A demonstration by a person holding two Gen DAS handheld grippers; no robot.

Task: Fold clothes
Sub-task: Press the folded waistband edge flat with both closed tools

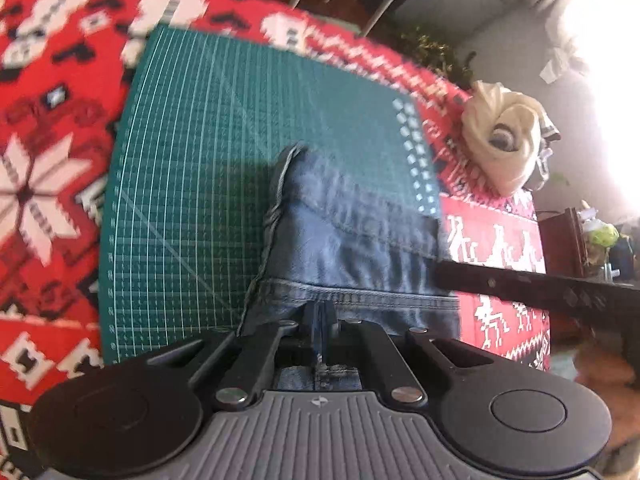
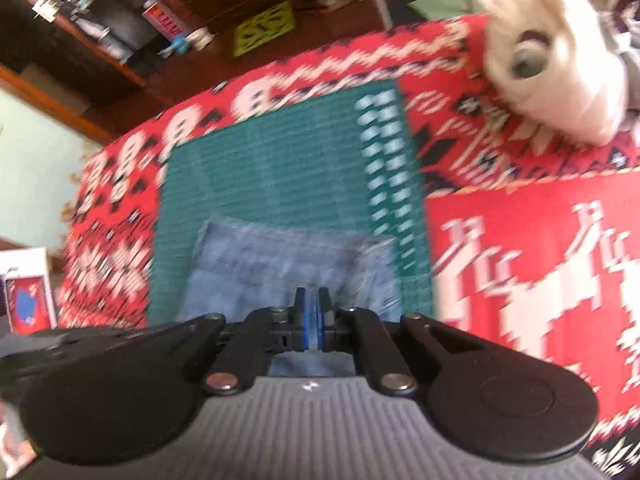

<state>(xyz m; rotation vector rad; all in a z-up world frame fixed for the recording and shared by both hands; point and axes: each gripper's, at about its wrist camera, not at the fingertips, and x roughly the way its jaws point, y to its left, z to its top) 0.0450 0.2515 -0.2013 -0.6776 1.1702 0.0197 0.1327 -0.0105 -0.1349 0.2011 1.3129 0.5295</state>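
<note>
A pair of blue denim jeans (image 1: pixel 352 240) lies folded on a green cutting mat (image 1: pixel 200 160). My left gripper (image 1: pixel 320 316) is shut on the stitched hem at the near edge of the denim. A black part of my right gripper (image 1: pixel 520 288) reaches in from the right and meets the denim's right edge. In the right wrist view the jeans (image 2: pixel 280 268) sit on the mat (image 2: pixel 280 160), and my right gripper (image 2: pixel 312 304) is shut, blue pads together, with a thin strip of denim pinched between them. Denim also shows beneath both grippers.
A red, white and black patterned blanket (image 1: pixel 48 120) covers the table under the mat. A cream bundle of cloth (image 1: pixel 500 140) (image 2: pixel 560 60) rests at the far right corner. Shelves with bottles and boxes (image 2: pixel 160 20) stand beyond the table.
</note>
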